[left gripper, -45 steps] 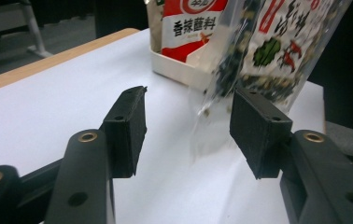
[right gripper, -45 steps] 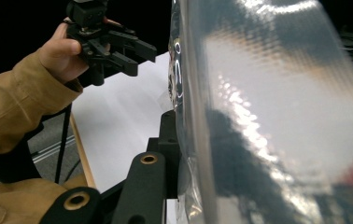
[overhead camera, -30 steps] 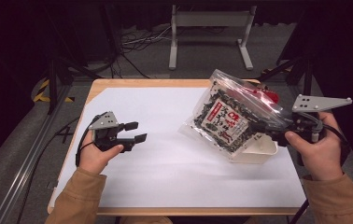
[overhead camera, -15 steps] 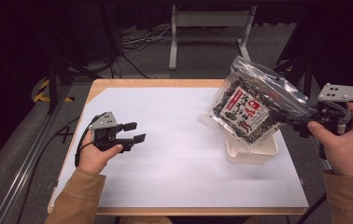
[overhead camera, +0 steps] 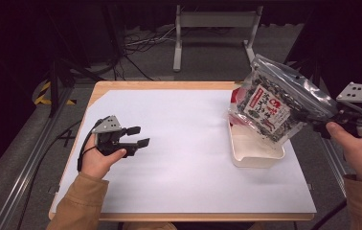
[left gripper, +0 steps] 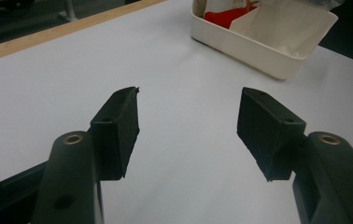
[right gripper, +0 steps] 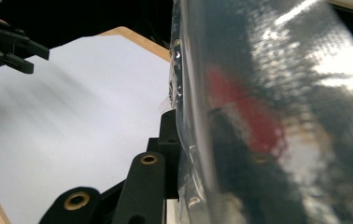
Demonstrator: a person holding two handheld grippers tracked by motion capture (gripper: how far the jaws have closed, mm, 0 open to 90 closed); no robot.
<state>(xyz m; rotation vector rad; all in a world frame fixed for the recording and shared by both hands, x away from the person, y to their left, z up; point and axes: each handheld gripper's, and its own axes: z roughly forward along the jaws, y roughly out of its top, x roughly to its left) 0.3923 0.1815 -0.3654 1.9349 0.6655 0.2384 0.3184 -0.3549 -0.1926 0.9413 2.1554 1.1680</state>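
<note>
The tabletop (overhead camera: pixel 188 158) filled the middle of the high view under its white sheet. My bag (overhead camera: pixel 277 103), shiny with dark print and a red label, hung tilted at the right of the frame, over the white tray (overhead camera: pixel 255 155). My right claw (overhead camera: pixel 334 117) was clamped on the bag's edge at the far right. My left claw (overhead camera: pixel 138 136) sat at the left, jaws apart and gripping nothing, just above the sheet.
</note>
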